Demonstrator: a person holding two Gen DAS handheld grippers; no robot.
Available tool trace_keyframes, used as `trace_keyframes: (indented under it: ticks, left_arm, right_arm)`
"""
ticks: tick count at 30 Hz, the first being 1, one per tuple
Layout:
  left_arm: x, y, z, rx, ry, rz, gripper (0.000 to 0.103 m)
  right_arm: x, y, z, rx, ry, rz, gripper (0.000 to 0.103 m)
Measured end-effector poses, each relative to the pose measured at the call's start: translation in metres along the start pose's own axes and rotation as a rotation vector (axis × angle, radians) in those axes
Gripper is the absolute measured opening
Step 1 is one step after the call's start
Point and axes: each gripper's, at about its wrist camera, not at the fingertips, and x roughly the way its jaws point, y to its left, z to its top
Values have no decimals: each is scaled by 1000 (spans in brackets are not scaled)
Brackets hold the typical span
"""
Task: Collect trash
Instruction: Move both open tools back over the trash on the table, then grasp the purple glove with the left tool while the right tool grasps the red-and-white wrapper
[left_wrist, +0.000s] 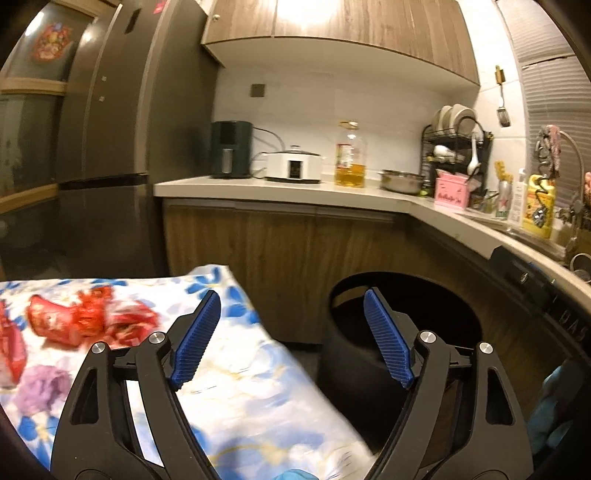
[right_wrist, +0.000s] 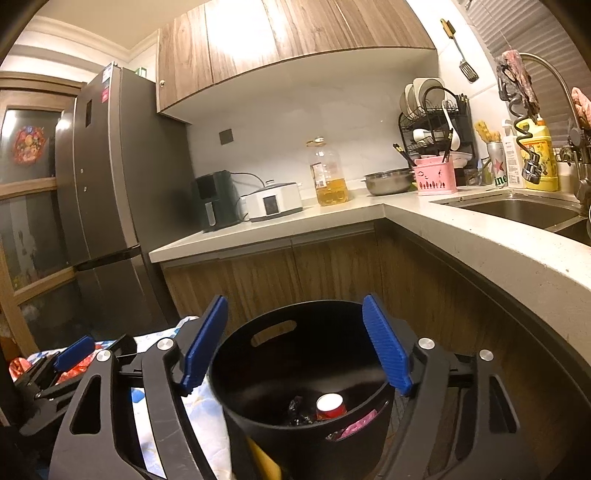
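Black bin (right_wrist: 295, 373), red can (right_wrist: 330, 405) inside

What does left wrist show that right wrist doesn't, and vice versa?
Left wrist only: red wrappers lying on the flowered cloth, seen clearly. Right wrist only: the inside of the black bin, holding a red can and other trash, plus the sink basin and the left gripper itself. Both: the bin, the cloth, fridge, counter, oil bottle, dish rack. Each view's own gripper stands open and empty; right gripper.
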Motion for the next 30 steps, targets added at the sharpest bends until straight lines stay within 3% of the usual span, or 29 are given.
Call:
trace_keyframes:
  ticks: [8, 18, 25, 30]
  left_arm:
    - [-32, 56, -14, -46, -22, 163, 80]
    - [-60, 144, -44, -120, 22, 396, 80]
    - [-72, 185, -56, -144, 47, 472, 80]
    - [-72, 203, -65, -172, 71, 465, 80]
  right_arm:
    - [-11, 28, -10, -25, 3, 45, 79]
    - [-14, 71, -25, -73, 25, 125, 79]
    - [-12, 102, -34, -81, 46, 185, 79]
    - [-5, 129, -37, -90, 55, 226, 79]
